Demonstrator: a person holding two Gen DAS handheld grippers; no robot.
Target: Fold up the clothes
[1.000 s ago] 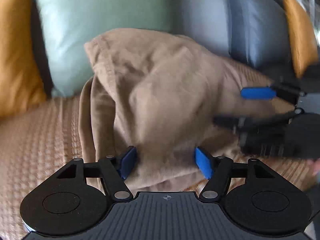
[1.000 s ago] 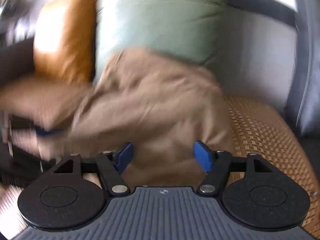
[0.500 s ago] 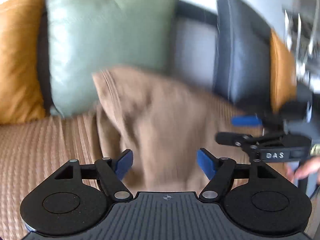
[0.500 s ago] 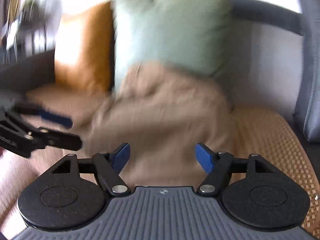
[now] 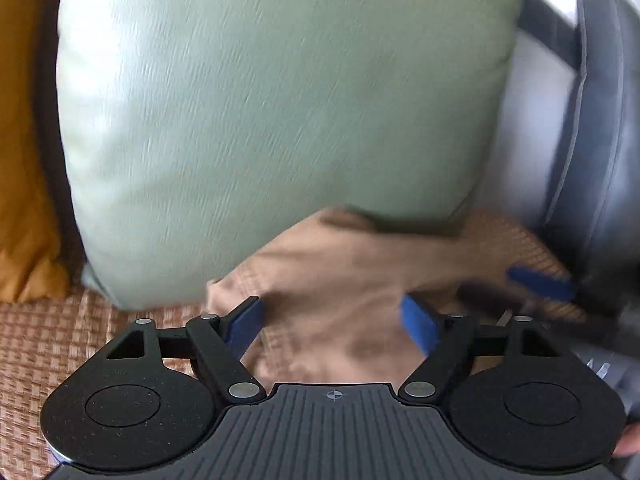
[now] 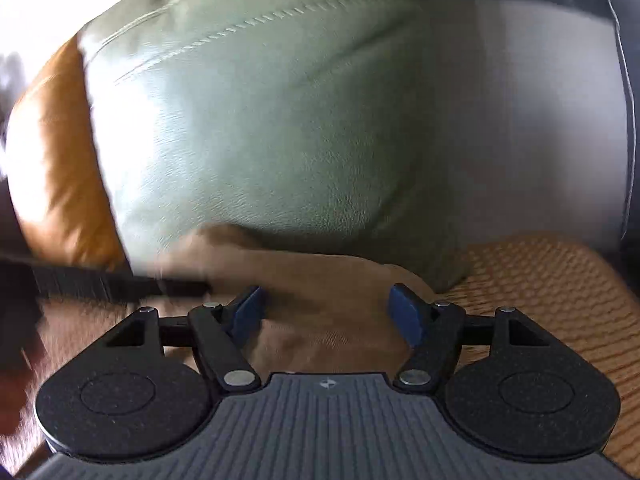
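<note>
Both grippers have dropped low and pushed in toward the green cushion (image 5: 280,120) since a second ago, and the tan garment (image 5: 340,280), which then stood in a tall heap, now lies much flatter. It rests on the woven sofa seat (image 5: 60,340), its far edge against the foot of the cushion.

Left gripper (image 5: 334,326): jaws wide apart, holding nothing, with cloth spread in the gap between the blue pads (image 5: 244,326). Right gripper (image 6: 326,316): jaws equally wide and empty, also straddling the cloth. In the left view the right gripper shows as a blurred dark shape just to the right; both views are smeared by motion, so fine creases cannot be read.

The step looks like pressing or smoothing the garment, or reaching in for a fresh hold; the pictures fit either. Whether the flat shape is a made fold or loose cloth I cannot tell.

To do it well:
- Keep both grippers level so the cloth stays even.
- If taking hold, close on a seam or hem, such as the stitched edge near the left pad, rather than on a loose bulge.
- Keep clear of the cushion so the cloth is not wedged beneath it.
</note>
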